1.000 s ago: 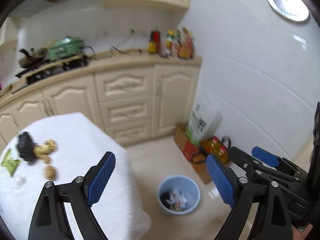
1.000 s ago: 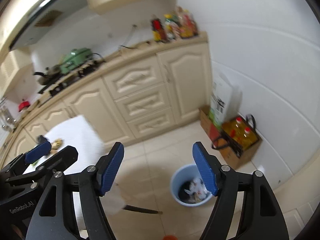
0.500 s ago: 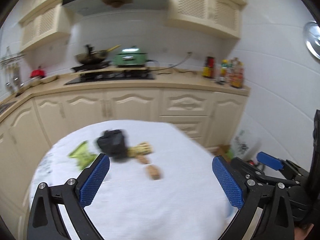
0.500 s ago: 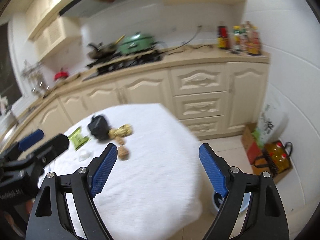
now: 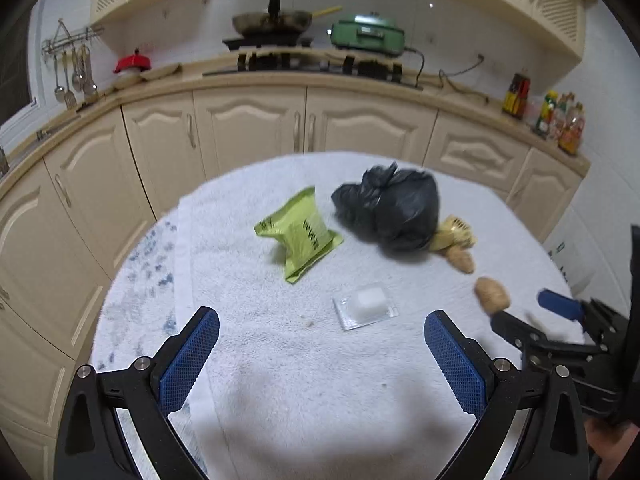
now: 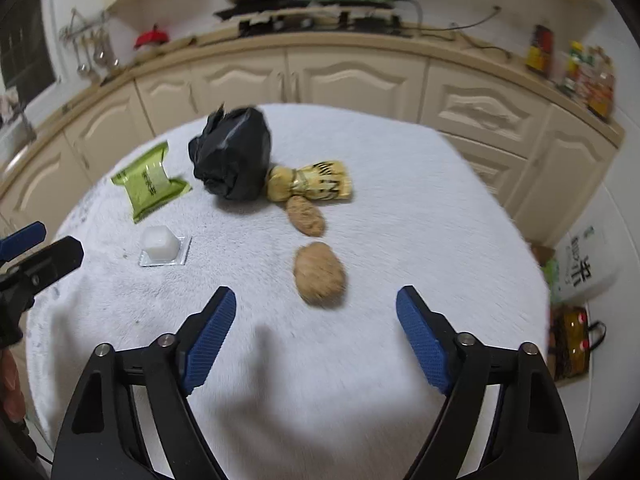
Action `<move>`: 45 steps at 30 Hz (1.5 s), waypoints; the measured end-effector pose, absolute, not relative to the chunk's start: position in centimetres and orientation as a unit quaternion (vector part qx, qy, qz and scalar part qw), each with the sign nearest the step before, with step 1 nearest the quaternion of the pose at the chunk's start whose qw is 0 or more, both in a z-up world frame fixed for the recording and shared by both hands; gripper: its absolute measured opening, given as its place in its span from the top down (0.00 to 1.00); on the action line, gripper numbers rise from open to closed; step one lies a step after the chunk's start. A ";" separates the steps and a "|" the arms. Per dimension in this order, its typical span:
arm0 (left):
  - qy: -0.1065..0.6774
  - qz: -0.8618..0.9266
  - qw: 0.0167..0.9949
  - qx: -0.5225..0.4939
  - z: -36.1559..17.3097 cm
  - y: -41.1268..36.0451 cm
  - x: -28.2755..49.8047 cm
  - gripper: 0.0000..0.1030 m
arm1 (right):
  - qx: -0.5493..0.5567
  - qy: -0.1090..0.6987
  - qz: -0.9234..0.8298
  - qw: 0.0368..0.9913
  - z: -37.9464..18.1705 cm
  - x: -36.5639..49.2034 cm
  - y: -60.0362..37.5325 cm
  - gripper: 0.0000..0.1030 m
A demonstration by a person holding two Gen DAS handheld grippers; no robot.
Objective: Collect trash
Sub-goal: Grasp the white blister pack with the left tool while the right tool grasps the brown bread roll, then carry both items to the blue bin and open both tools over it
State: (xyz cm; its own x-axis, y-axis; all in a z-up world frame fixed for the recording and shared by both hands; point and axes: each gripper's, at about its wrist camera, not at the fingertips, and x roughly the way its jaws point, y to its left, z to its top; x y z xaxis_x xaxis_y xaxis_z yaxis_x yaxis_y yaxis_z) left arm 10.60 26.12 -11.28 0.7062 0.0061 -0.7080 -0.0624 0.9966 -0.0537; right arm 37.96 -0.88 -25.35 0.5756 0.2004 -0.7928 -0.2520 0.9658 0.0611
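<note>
A round table under a white cloth (image 5: 280, 380) (image 6: 400, 184) carries the trash. On it lie a knotted black bag (image 5: 394, 210) (image 6: 236, 152), a green snack packet (image 5: 300, 234) (image 6: 150, 182), a clear blister with a white cube (image 5: 366, 304) (image 6: 162, 246), a yellow wrapper (image 6: 316, 186) and two brown lumps (image 6: 320, 272) (image 6: 306, 216). My left gripper (image 5: 320, 320) hangs wide open over the near cloth, short of the blister. My right gripper (image 6: 316, 294) is open with its jaws closing. Nothing is between its pads, and the nearer brown lump lies just beyond its tips.
Cream cabinets (image 5: 248, 128) curve behind the table, with a stove, a wok (image 5: 272, 22) and a green cooker (image 5: 368, 34) on the counter. Sauce bottles (image 6: 576, 68) stand at the counter's right end. On the floor to the right are a bag and oil bottles (image 6: 576, 344).
Both views have swung left, away from the blue bin on the floor and onto the table. The trash now lies close ahead. Both grippers have stayed open and hold nothing.
</note>
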 end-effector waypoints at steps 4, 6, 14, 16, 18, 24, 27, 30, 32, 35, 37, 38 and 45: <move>0.398 0.014 0.917 -0.031 -11.1 23.4 14.9 0.02 | -0.032 0.462 0.136 0.876 -26.7 39.8 -0.4 0.41; 0.402 0.009 0.915 -0.025 -11.2 23.0 15.7 0.02 | -0.030 0.467 0.137 0.873 -27.3 40.3 -0.5 0.51; 0.418 0.005 0.908 0.006 -15.0 19.3 22.9 0.06 | -0.055 0.450 0.149 0.879 -27.6 40.6 -0.6 0.69; 0.421 0.004 0.907 0.010 -16.1 18.5 23.7 0.08 | -0.044 0.448 0.151 0.880 -27.5 40.3 -1.1 0.69; 0.424 0.000 0.905 0.012 -16.8 18.0 24.7 0.14 | -0.034 0.446 0.153 0.881 -27.4 40.3 -1.5 0.69; 0.441 0.008 0.897 0.011 -18.5 17.8 26.4 0.62 | -0.002 0.435 0.170 0.884 -26.2 39.1 -2.8 0.69; 0.438 0.010 0.899 0.001 -18.3 17.9 26.3 0.63 | 0.006 0.427 0.171 0.888 -25.4 38.5 -3.5 0.69; 0.430 0.003 0.903 -0.002 -17.6 17.5 25.6 0.63 | 0.016 0.420 0.172 0.891 -24.8 37.8 -4.3 0.69; 0.417 -0.002 0.909 0.002 -16.5 16.5 24.7 0.63 | 0.024 0.414 0.173 0.893 -24.4 37.3 -4.9 0.69; 0.399 -0.022 0.917 0.008 -14.7 14.5 23.2 0.63 | 0.033 0.406 0.170 0.897 -23.9 36.4 -6.2 0.69; 0.386 -0.039 0.922 0.016 -13.6 12.7 22.2 0.63 | 0.038 0.400 0.167 0.900 -23.5 35.8 -7.2 0.69; 0.381 -0.048 0.923 0.022 -13.2 11.6 21.7 0.63 | 0.042 0.396 0.163 0.903 -23.2 35.3 -8.2 0.69; 0.369 -0.123 0.920 0.056 -12.1 1.5 20.4 0.63 | 0.056 0.374 0.118 0.918 -21.6 31.8 -15.5 0.69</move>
State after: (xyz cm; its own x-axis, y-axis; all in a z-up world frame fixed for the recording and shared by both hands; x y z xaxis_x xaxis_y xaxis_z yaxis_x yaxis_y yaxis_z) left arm 20.45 1.50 -12.13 0.6974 -0.1855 -0.6923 0.2677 0.9634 0.0115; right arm 31.80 -15.48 -21.57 0.6924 0.2591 -0.6734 -0.1758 0.9657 0.1908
